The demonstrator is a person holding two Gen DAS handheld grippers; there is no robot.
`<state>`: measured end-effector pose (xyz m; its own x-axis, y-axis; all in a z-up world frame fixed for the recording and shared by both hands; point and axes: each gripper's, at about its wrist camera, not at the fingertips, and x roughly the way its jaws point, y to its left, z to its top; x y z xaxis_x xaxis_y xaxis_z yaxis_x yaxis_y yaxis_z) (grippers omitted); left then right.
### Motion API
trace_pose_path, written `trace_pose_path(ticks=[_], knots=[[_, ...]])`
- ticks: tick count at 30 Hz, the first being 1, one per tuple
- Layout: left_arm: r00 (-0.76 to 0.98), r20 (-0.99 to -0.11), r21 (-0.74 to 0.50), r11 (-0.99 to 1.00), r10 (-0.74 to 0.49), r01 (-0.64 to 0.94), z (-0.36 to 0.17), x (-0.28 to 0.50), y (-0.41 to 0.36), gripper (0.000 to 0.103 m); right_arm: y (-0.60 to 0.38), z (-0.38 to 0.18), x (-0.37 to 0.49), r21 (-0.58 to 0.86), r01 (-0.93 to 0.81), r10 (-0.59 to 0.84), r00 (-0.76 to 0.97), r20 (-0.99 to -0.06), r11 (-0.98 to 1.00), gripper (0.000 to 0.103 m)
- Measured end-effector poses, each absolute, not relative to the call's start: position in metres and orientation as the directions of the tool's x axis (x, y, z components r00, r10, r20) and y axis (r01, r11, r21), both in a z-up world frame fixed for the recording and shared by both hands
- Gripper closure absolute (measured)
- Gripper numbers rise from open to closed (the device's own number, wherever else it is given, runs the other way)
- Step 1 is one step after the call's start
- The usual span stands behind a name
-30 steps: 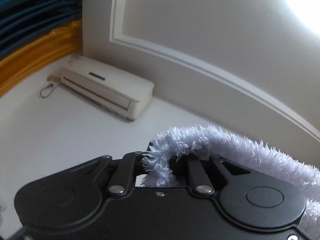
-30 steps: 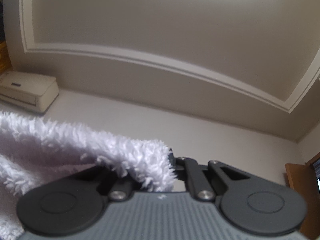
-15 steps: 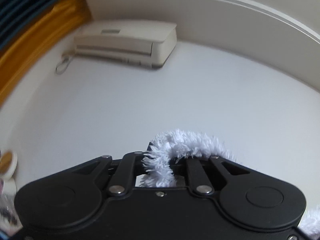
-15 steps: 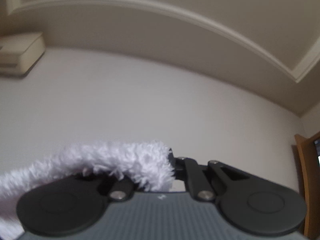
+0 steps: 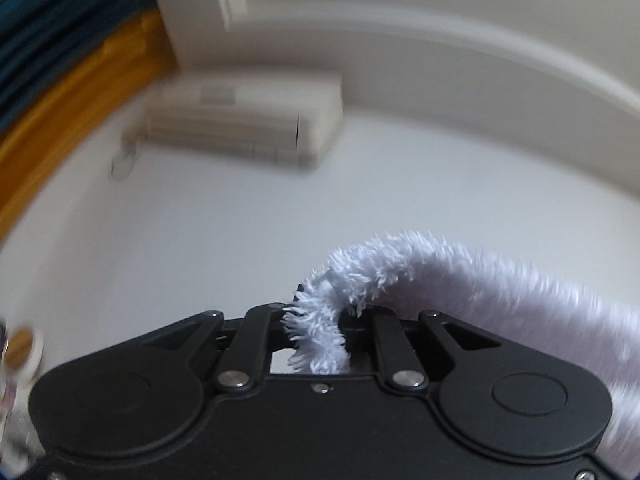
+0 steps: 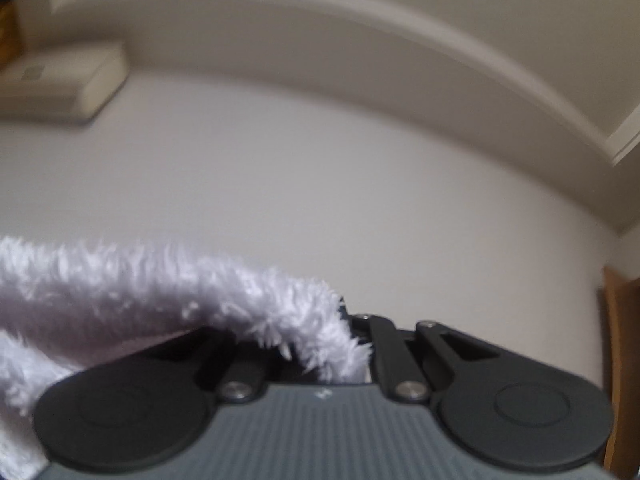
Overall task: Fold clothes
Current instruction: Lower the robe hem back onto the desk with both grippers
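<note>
A fluffy pale lilac garment [image 5: 460, 276] is held up in the air between both grippers. In the left wrist view its shaggy edge is pinched in my left gripper [image 5: 320, 340], which is shut on it, and the cloth trails off to the right. In the right wrist view my right gripper [image 6: 344, 354] is shut on another corner of the fluffy garment [image 6: 168, 280], which stretches away to the left and hangs down at the lower left. Both cameras look upward; the fingertips are buried in the pile. The rest of the garment is out of view.
A wall air conditioner [image 5: 244, 120] hangs high on the white wall, also the air conditioner [image 6: 60, 84] at the upper left of the right view. Teal and mustard curtains [image 5: 60, 80] are at the far left. A wooden door frame [image 6: 620, 360] stands at the right edge.
Both views have tilted down from the ceiling toward the wall as the grippers came lower. The garment stays gripped in both and now stretches flatter between them.
</note>
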<state>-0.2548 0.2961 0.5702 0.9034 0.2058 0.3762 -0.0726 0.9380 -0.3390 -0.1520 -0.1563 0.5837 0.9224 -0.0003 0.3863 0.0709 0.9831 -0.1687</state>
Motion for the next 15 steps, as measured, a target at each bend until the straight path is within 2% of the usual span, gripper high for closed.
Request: trace_pose_path(ticks=[2, 5, 9, 11, 12, 15], knots=[[0.951, 0.249, -0.344, 0.935, 0.181, -0.088, 0.513, -0.241, 0.297, 0.092, -0.151, 0.519, -0.129, -0.212, 0.007, 0.043, 0.973, 0.227, 0.977, 0.097], [0.984, -0.005, -0.401, 0.902, 0.176, -0.163, 0.412, -0.221, 0.303, 0.092, -0.148, 0.402, -0.088, -0.253, -0.031, 0.021, 0.999, -0.041, 0.967, 0.097], [0.906, -0.385, -0.412, 0.847, 0.174, -0.338, 0.275, -0.197, 0.309, 0.092, -0.159, 0.251, -0.064, -0.242, -0.064, -0.033, 0.926, -0.376, 0.968, 0.097], [0.848, -0.498, -0.376, 0.837, 0.179, -0.398, 0.228, -0.198, 0.31, 0.092, -0.173, 0.185, -0.066, -0.219, -0.065, -0.056, 0.86, -0.507, 0.974, 0.097], [0.823, -0.536, -0.351, 0.838, 0.186, -0.418, 0.211, -0.201, 0.309, 0.092, -0.171, 0.172, -0.067, -0.213, -0.069, -0.06, 0.836, -0.546, 0.974, 0.097], [0.776, -0.606, -0.293, 0.857, 0.177, -0.424, 0.189, -0.195, 0.309, 0.092, -0.118, 0.211, -0.05, -0.205, -0.107, -0.043, 0.789, -0.613, 0.973, 0.097]])
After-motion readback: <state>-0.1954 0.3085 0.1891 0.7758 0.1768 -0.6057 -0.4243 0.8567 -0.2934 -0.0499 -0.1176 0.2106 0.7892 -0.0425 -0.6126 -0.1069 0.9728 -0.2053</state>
